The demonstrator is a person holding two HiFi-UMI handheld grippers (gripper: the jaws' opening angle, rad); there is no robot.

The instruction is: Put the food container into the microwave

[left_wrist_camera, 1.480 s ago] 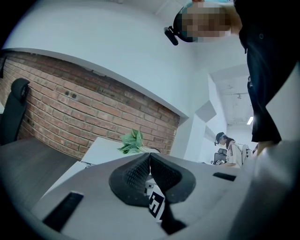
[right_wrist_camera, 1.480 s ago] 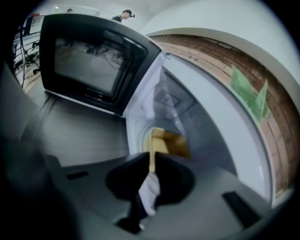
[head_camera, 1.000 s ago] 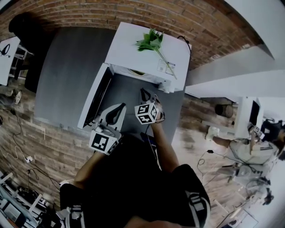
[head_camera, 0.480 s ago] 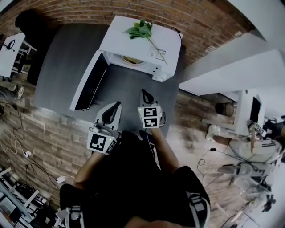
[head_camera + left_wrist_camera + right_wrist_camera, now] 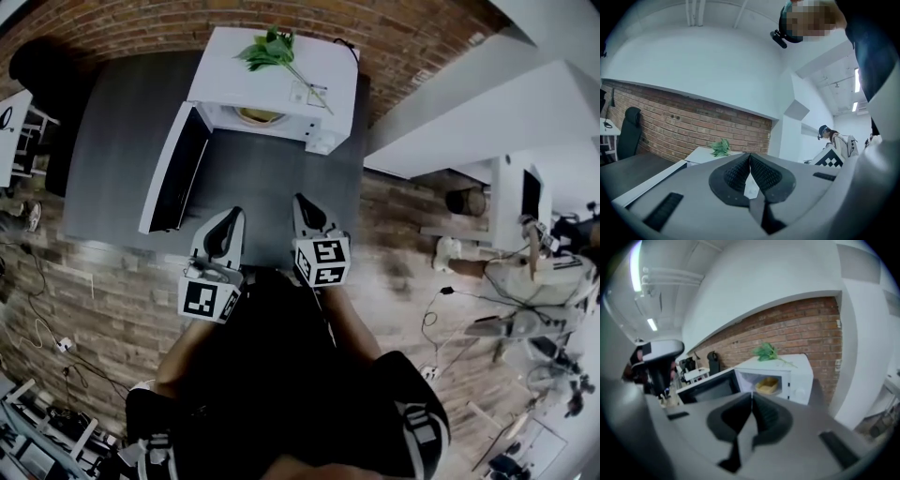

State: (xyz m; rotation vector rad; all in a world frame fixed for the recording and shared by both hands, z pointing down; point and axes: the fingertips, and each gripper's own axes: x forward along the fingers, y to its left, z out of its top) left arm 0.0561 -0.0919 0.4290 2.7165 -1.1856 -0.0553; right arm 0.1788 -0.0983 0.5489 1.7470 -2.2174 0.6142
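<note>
The white microwave (image 5: 281, 75) stands at the far end of the dark grey table (image 5: 122, 131), its door (image 5: 173, 169) swung open to the left. A yellow food container (image 5: 258, 115) sits inside the cavity; it also shows through the opening as the container (image 5: 768, 385) in the right gripper view. My left gripper (image 5: 232, 214) and right gripper (image 5: 299, 201) hover side by side over the table's near edge, well short of the microwave. Both are shut with nothing between the jaws. The left gripper (image 5: 750, 157) points past the microwave's top; the right gripper (image 5: 752, 397) points at the open cavity.
A green leafy sprig (image 5: 267, 47) lies on the microwave's top. A red brick wall (image 5: 187, 19) runs behind the table. A black chair (image 5: 37, 61) stands at the far left. People and desks (image 5: 525, 272) are off to the right.
Both grippers have drawn back from the microwave toward the table's near edge. The right gripper, earlier near the open cavity, is now level with the left. The container stays inside.
</note>
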